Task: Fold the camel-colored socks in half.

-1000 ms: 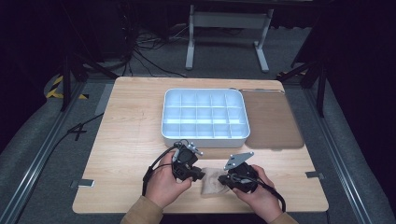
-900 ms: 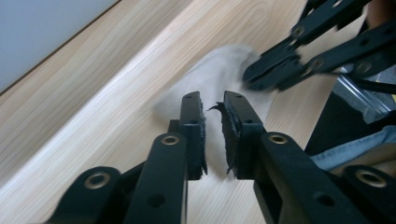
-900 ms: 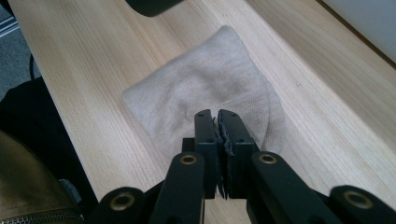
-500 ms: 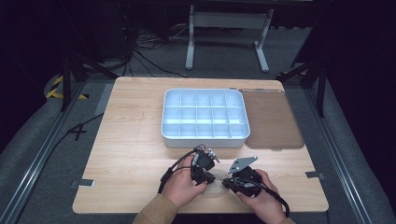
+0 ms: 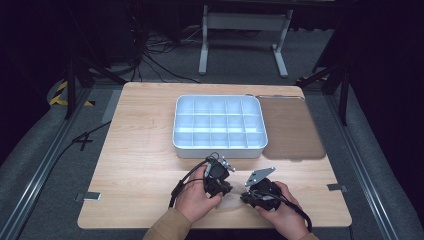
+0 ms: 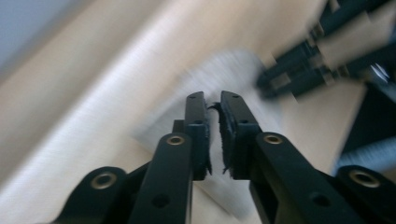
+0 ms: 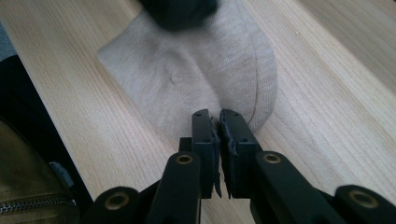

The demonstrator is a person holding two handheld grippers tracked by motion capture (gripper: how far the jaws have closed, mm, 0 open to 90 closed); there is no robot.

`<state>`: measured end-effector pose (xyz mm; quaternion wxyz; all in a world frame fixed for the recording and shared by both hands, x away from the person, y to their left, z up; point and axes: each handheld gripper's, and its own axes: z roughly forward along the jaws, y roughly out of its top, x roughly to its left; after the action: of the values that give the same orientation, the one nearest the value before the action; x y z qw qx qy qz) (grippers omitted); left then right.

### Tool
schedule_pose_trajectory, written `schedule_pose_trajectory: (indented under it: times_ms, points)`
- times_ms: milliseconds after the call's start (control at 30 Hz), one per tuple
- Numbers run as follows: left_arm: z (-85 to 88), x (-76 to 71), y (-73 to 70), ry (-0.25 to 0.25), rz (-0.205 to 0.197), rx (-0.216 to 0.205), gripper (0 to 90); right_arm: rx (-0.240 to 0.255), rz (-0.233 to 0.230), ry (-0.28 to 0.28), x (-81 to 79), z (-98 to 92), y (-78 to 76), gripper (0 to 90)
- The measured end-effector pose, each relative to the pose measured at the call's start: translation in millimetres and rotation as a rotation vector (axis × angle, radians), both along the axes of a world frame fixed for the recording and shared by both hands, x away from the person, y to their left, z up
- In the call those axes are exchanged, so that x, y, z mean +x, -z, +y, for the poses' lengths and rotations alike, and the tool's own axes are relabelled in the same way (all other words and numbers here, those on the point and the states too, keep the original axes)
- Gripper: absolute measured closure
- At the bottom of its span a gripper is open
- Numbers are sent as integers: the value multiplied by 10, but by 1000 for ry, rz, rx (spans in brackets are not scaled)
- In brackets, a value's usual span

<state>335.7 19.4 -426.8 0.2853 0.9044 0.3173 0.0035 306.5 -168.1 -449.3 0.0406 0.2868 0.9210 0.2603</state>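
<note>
A beige sock (image 5: 234,201) lies flat near the table's front edge, between my two grippers. My left gripper (image 5: 221,191) is at its left end and my right gripper (image 5: 248,196) at its right end. In the left gripper view the jaws (image 6: 213,95) stand a slit apart with their tips on the blurred sock (image 6: 229,70). They have just been opening slightly, with fabric at the tips. In the right gripper view the jaws (image 7: 214,113) have eased a little and pinch the sock's (image 7: 196,60) near edge.
A white compartment tray (image 5: 218,146) stands behind the hands at mid-table. A brown mat (image 5: 290,130) lies to its right. The table's front edge runs just below the hands, and bare wood extends to the left and right.
The left hand has moved right and down onto the sock, close to the right gripper, so less of the sock shows. The right hand has stayed in place.
</note>
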Motion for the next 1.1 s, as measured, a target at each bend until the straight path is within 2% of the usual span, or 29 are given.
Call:
schedule_pose_trajectory:
  times_ms: [67, 233, 333, 400, 467, 633, 867, 1000, 1067, 1100]
  points:
    - [-7, 15, 50, -17, -7, 50, 845, 1, -4, 0, -6, 0, 2, 848]
    - [11, 74, 157, -37, 33, 64, 867, -1, -9, 3, -17, 4, 2, 850]
    - [41, 92, 173, -51, 40, 70, 881, 0, -6, 1, -11, -6, 8, 852]
    - [67, 107, 174, -45, 30, 78, 880, -14, 3, 7, -11, -11, 15, 852]
    - [91, 112, 170, -62, 36, 64, 874, -28, 5, 9, -8, -17, 28, 853]
    - [162, 92, 90, -53, 20, 17, 835, -24, 11, 4, -7, -31, -11, 862]
    - [298, 33, -55, -58, 13, -13, 793, 2, -27, 4, -6, -19, -174, 886]
    - [386, 6, -83, -64, 23, -15, 761, 30, -42, -2, 13, 27, -220, 889]
    - [409, 0, -75, -65, 29, -2, 757, 30, -41, -4, 18, 39, -214, 889]
    - [422, -15, -52, -75, 35, 26, 757, 29, -39, -4, 29, 64, -194, 889]
